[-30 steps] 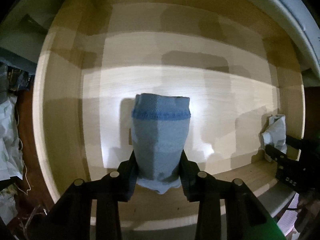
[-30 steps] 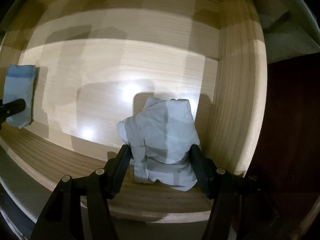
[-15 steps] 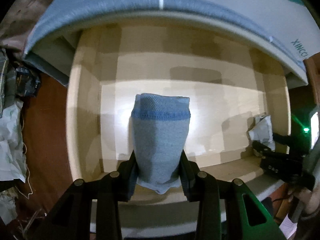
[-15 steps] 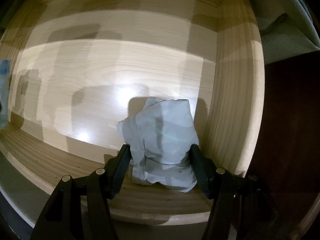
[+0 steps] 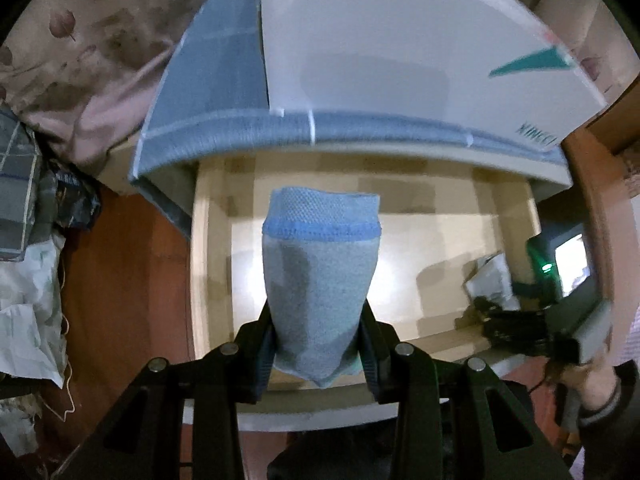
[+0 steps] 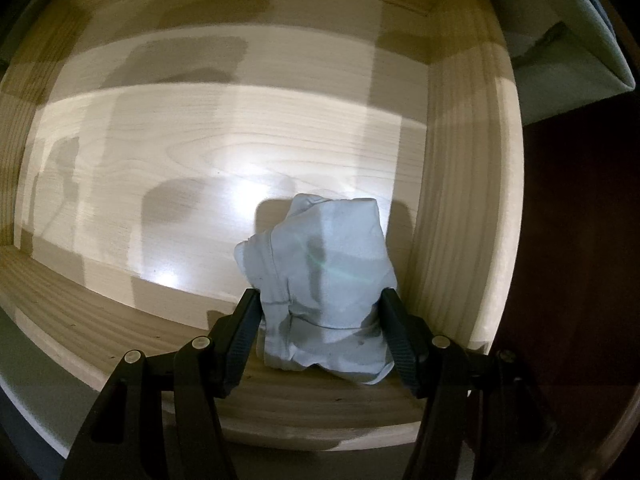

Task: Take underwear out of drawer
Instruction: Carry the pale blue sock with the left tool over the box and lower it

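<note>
Wooden drawer (image 5: 440, 236) is standing pulled open below a mattress edge (image 5: 360, 128), dark red floor (image 5: 128, 280) around it, clutter and crumpled paper off to the left.

Left gripper (image 5: 318, 340) is clenching a folded blue-grey pair of underwear (image 5: 320, 280), pads pressing both its sides. That piece is hanging over the drawer, clear of the drawer bottom as far as I can judge, so the lift-out step looks under way on this side. Its long axis is running along the fingers, darker blue waistband end pointing away from the camera toward the mattress, raw folded end sticking back past the pads.

Right gripper (image 6: 320, 332) is squeezing a crumpled pale grey pair (image 6: 320, 276) in the drawer's front right corner, just beside the right wall. Whether the bundle is touching the bottom I cannot tell. No clear long axis, it is a lump; it is bulging away from the fingers toward the drawer back.

Next move, my guess: left piece needs carrying past the front rim and setting down outside; right piece needs a straight lift so it is not dragging on the right wall.
</note>
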Demonstrator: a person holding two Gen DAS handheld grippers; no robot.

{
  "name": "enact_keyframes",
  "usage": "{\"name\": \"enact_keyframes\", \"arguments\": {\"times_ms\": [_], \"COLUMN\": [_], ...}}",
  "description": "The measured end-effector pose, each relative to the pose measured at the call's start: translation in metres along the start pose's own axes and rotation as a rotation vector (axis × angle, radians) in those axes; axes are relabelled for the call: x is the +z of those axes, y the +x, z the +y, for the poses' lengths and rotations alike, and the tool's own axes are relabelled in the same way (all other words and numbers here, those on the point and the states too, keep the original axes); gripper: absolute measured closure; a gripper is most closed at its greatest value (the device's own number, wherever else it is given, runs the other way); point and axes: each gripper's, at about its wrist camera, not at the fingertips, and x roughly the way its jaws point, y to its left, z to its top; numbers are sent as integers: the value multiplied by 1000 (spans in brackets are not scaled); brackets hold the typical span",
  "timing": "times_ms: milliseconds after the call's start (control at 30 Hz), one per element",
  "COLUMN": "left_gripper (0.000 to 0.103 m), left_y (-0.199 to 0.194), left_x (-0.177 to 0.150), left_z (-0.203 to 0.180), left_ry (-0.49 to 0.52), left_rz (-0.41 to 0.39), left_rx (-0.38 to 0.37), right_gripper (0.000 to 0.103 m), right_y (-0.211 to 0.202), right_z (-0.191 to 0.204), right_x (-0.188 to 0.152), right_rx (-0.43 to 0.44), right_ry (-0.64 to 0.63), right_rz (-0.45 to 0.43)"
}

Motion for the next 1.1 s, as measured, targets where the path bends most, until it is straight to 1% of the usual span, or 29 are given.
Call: {"name": "enact_keyframes", "arguments": {"times_ms": [267,400,600,767,833,900,967,1100], "left_gripper": [66,66,66,66,66,66,66,66], "left_y": [-80,-110,-139,-151,-147,-139,-126,-98], "left_x": [18,32,67,97,112,125,139,161], "left_z": [-6,-11,-18,-27,-32,-35,-39,-40], "left_ry": [47,71,82,111,125,137,155,152], "left_rz": [-173,-233,-311,-371,-365,-357,-334,-282], "left_rx": [-7,-2,2,9,5,16,29,45], "right_gripper": [45,45,45,45,45,45,45,45], "right_y": [-1,-1,-1,-1,-1,-1,-1,-1], "right_z": [-4,-5,-5,-5,-5,-5,-5,-5], "right_x": [-8,-10,-11,-11,-12,-12,-12,-12], "right_rx": [-1,-1,-1,-1,-1,-1,-1,0], "right_ry": [12,14,13,12,13,13,14,15], "right_rz": [-15,-18,-20,-19,-19,-19,-20,-23]}}
